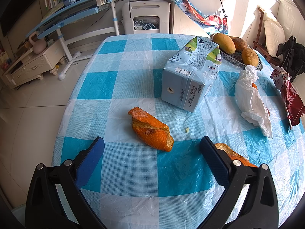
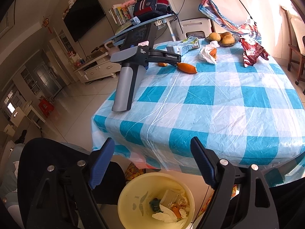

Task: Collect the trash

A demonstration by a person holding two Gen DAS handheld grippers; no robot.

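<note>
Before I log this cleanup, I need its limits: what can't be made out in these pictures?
- Second orange peel: left wrist view, partly behind the left gripper's finger.
- White plastic bag: its contents mostly wrapped; only an orange bit shows.
- Yellow trash bin: right wrist view, near rim cut off by the frame's bottom edge; scraps inside too jumbled to name.
- Milk carton: print too small to read.

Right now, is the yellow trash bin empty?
No, the yellow trash bin below the right gripper already holds crumpled tissue and orange peel.
</note>
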